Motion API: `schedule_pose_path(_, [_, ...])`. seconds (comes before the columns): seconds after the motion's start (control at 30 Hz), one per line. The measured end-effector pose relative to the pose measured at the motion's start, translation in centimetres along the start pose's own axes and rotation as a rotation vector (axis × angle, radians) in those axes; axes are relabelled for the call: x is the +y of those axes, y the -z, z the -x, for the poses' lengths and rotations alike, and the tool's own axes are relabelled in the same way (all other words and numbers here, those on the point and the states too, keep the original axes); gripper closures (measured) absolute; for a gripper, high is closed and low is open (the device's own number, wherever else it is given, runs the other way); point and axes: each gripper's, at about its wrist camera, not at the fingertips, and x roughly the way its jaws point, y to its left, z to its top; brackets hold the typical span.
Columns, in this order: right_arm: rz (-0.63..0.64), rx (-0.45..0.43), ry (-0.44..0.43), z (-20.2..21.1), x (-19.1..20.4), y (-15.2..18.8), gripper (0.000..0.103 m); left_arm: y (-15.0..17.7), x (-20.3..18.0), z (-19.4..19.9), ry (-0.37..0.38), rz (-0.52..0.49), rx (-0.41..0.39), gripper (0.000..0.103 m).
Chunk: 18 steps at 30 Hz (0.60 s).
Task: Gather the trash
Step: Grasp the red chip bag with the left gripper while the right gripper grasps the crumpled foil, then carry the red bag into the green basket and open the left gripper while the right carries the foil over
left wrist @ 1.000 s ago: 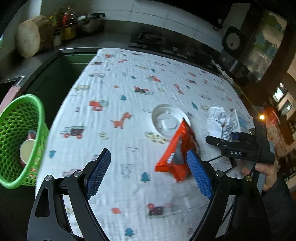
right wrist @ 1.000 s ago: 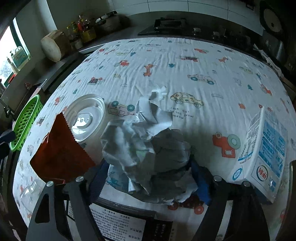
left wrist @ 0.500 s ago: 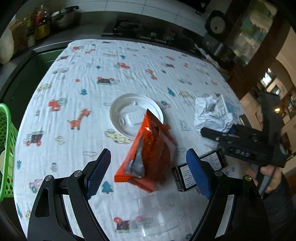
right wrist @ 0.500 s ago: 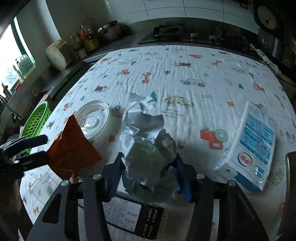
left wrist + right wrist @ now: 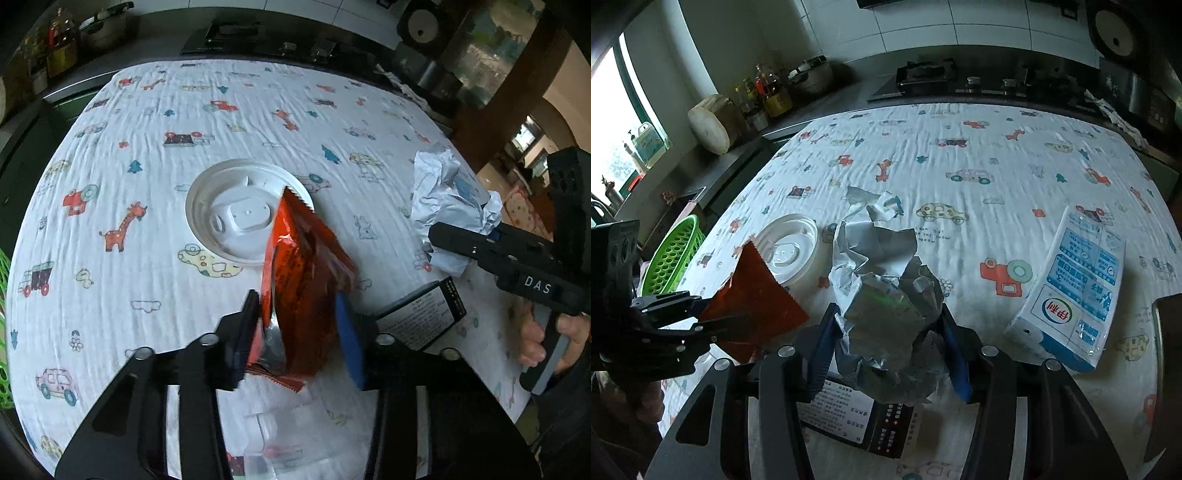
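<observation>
An orange snack wrapper (image 5: 306, 266) stands up between the pads of my left gripper (image 5: 299, 336). Its jaws are closing and both pads press on the wrapper's lower end. The right wrist view shows the same grip at the left edge, with the wrapper (image 5: 757, 295) sticking out of the left gripper (image 5: 713, 317). My right gripper (image 5: 890, 343) is shut on a crumpled ball of white and grey paper (image 5: 882, 280), held just above the cloth. In the left wrist view that paper ball (image 5: 443, 192) sits at the right, in front of a person's hand.
A white plastic lid (image 5: 207, 192) lies behind the wrapper on the printed tablecloth (image 5: 147, 147). A black printed packet (image 5: 857, 421) lies under the paper ball. A blue and white carton (image 5: 1078, 288) lies to the right. A green basket (image 5: 672, 254) stands past the left table edge.
My left gripper came forward and down over the orange wrapper and its wide jaws closed onto it. The right jaws closed on the paper ball and raised it slightly.
</observation>
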Motion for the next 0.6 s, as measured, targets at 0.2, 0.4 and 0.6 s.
schedule_pose_path(0.2, [0.019, -0.017, -0.011, 1.1, 1.5, -0.1, 0.052, 0.4, 0.4, 1.8, 0.009, 0.005, -0.039, 0.079])
schedule_pose_path(0.4, [0.059, -0.036, -0.03, 2.1, 4.4, -0.4, 0.052, 1.0, 1.7, 4.3, 0.002, 0.023, -0.088, 0.085])
schedule_pose_path(0.6, [0.102, -0.048, -0.067, 2.5, 8.1, -0.9, 0.052, 2.0, 3.9, 8.2, -0.033, 0.043, -0.155, 0.086])
